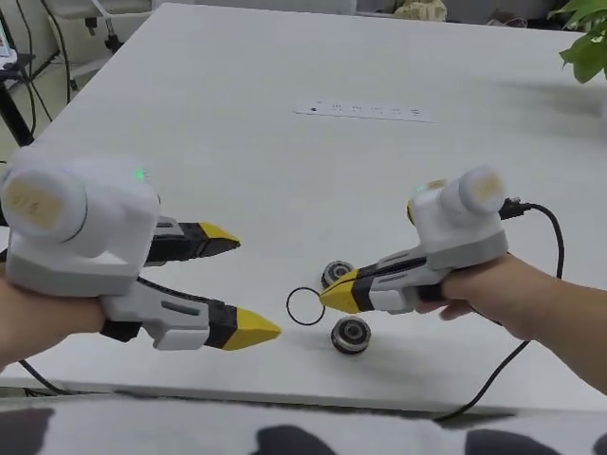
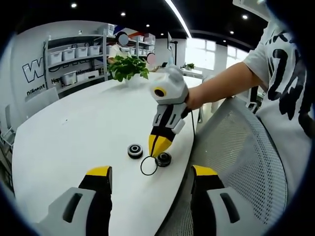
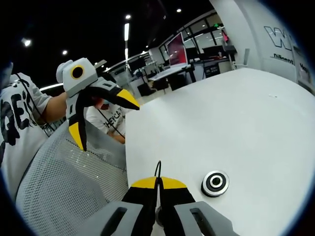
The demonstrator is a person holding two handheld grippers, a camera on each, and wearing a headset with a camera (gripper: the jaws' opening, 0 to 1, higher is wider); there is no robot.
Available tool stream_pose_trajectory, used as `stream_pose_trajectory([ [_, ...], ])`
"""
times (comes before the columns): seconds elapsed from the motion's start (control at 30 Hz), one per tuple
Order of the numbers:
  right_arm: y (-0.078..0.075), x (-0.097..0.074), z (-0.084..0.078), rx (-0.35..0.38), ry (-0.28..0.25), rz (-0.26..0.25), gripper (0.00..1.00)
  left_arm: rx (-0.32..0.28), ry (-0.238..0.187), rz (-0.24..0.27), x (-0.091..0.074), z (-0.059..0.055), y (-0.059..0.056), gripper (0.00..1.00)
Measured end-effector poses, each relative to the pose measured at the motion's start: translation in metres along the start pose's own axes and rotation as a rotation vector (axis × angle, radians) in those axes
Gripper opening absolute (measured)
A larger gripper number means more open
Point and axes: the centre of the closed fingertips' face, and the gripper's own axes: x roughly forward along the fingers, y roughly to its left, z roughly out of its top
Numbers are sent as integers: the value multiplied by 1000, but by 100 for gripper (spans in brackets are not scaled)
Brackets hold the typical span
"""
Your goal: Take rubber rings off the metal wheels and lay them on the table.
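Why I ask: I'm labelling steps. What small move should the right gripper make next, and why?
Probably ease down and open the right gripper: its jaws are shut on the rubber ring, already off the metal wheels and low over the table. The left gripper is open and apart.

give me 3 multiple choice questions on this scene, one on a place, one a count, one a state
1. Where is the ring?
A) at the right gripper's tips
B) on the floor
C) on a shelf

2. How many wheels lie on the table?
A) one
B) two
C) four

3. The left gripper is:
A) open
B) shut on a wheel
C) shut on the ring

Answers: A, the shut jaws pinch it; B, one lies behind the ring and one nearer; A, its jaws stand wide apart, holding nothing.
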Motion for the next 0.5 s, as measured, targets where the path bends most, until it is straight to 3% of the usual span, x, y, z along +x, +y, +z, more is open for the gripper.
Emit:
stream_pose_trajectory([
  [0.5, 0, 24, -9, -9, 49, 6, 0, -23, 3, 13, -5, -6, 2, 63],
])
